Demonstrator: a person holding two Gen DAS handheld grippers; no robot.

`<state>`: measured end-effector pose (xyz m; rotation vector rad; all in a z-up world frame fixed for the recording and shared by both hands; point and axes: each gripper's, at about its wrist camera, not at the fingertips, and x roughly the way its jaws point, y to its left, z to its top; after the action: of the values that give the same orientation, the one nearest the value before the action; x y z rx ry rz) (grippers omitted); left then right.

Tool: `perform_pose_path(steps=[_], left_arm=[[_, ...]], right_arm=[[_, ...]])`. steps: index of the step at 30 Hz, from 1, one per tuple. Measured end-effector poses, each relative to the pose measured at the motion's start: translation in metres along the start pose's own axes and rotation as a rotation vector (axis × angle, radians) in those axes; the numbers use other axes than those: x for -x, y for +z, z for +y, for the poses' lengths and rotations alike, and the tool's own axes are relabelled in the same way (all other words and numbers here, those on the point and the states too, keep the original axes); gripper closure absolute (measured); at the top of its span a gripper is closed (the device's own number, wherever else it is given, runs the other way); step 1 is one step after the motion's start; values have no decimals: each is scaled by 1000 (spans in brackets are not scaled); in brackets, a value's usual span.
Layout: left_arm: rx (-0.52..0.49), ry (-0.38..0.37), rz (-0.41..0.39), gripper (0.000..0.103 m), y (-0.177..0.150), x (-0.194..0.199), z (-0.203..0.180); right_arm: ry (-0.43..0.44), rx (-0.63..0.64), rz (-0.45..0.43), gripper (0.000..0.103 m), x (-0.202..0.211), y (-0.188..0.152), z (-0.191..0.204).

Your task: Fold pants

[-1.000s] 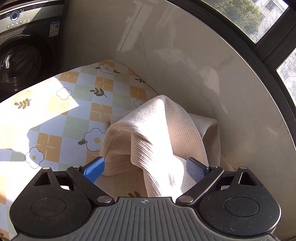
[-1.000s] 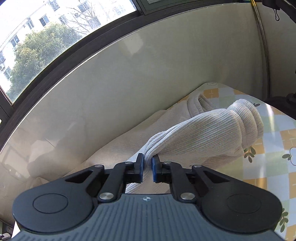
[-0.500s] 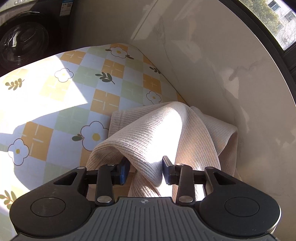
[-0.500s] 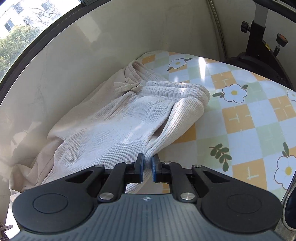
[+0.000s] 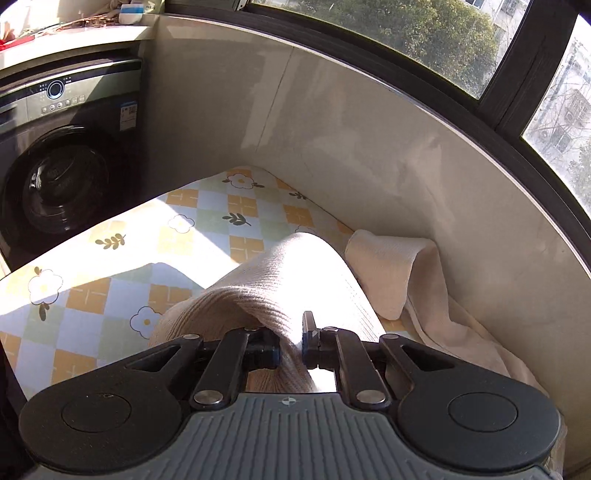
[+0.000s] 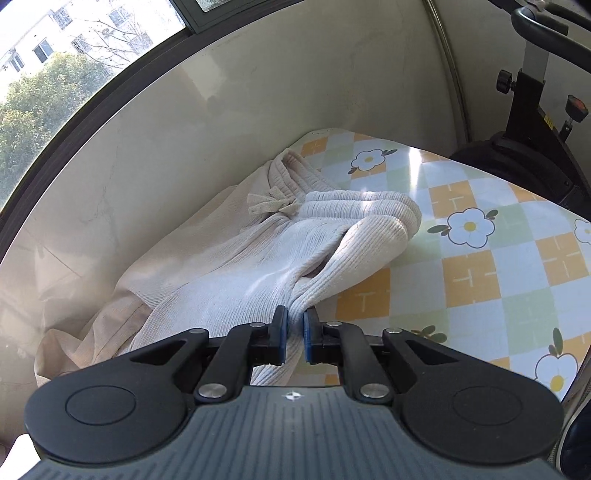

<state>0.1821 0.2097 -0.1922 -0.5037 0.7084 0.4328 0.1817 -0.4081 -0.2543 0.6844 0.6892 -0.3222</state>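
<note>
Between the pads of the left tongs [image 5: 290,343] a ridge of the pants [image 5: 295,273] is clamped; the right tongs [image 6: 294,332] pinch another fold. Beyond both, the pants lie on the flowered surface [image 6: 480,258] against the wall.

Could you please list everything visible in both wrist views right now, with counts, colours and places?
pants: one pair, cream ribbed knit, on the table along the wall, drawstring waistband at the far end in the right wrist view
tablecloth: one, checked in orange, green and pale blue with white flowers, covering the table
washing machine: one, dark grey, beyond the table's far end in the left wrist view
wall panel: beige, behind the table
windows: dark-framed, above the panel, trees and buildings outside
exercise machine: one, black, past the table in the right wrist view
left claw: black with blue pads, shut on a raised fold of the pants
right claw: black with blue pads, shut on the pants
</note>
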Motion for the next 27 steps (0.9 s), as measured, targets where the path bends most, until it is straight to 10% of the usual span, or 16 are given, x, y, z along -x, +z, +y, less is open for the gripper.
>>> perform_pose_path(steps=[8, 21, 25, 27], left_arm=[[26, 126, 125, 92, -75, 9, 34], [-87, 61, 120, 91, -105, 33, 1], [-93, 56, 159, 44, -112, 31, -3], [-71, 49, 149, 37, -110, 39, -2]], right_arm=[[-28, 5, 18, 94, 21, -13, -44], [-77, -88, -14, 94, 61, -19, -119], [-104, -12, 44, 81, 66, -18, -112], [-126, 47, 47, 74, 74, -16, -104]])
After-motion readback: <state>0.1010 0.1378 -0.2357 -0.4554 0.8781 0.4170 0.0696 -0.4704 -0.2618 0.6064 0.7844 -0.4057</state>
